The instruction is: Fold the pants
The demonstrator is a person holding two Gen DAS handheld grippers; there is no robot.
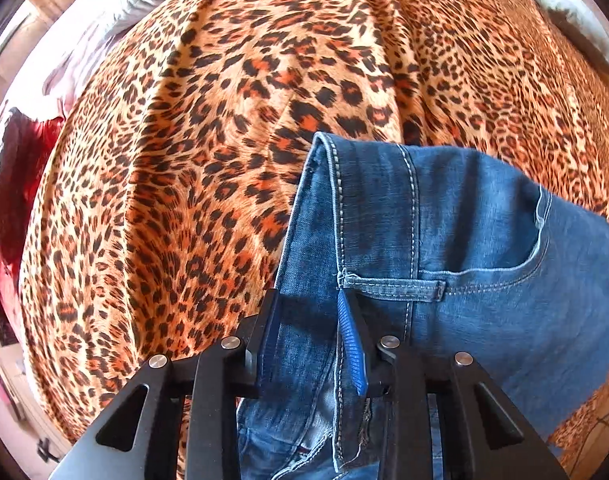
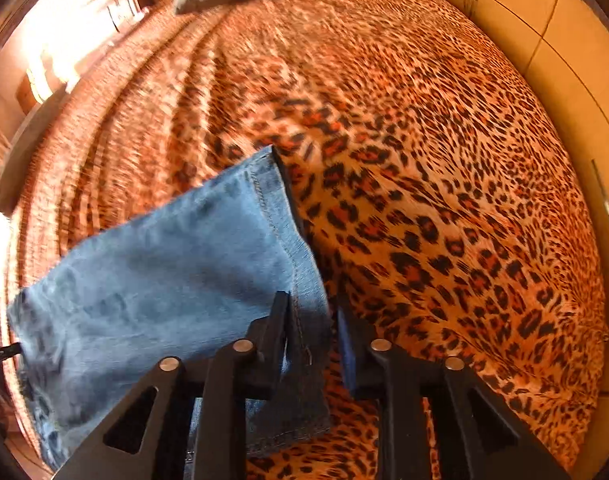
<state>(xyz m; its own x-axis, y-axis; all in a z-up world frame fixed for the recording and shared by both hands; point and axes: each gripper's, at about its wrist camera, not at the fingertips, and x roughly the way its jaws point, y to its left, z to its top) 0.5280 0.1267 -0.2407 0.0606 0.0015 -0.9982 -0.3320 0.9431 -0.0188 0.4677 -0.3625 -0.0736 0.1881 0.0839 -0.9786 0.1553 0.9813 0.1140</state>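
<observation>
The jeans lie on the bed, soft but weighty. The left gripper pinches the waistband; the right gripper seems nearly closed on the hem.

Jeans cut off at right and bottom edges in left wrist view; waistband partly hidden behind left claw. Leopard-print bedspread smeared by blur at far left in right wrist view.

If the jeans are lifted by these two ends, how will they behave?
The jeans will probably sag in the middle: the denim already bends and creases between the grippers. The thick seams suggest some weight. They seem unlikely to slip on the bedspread.
</observation>
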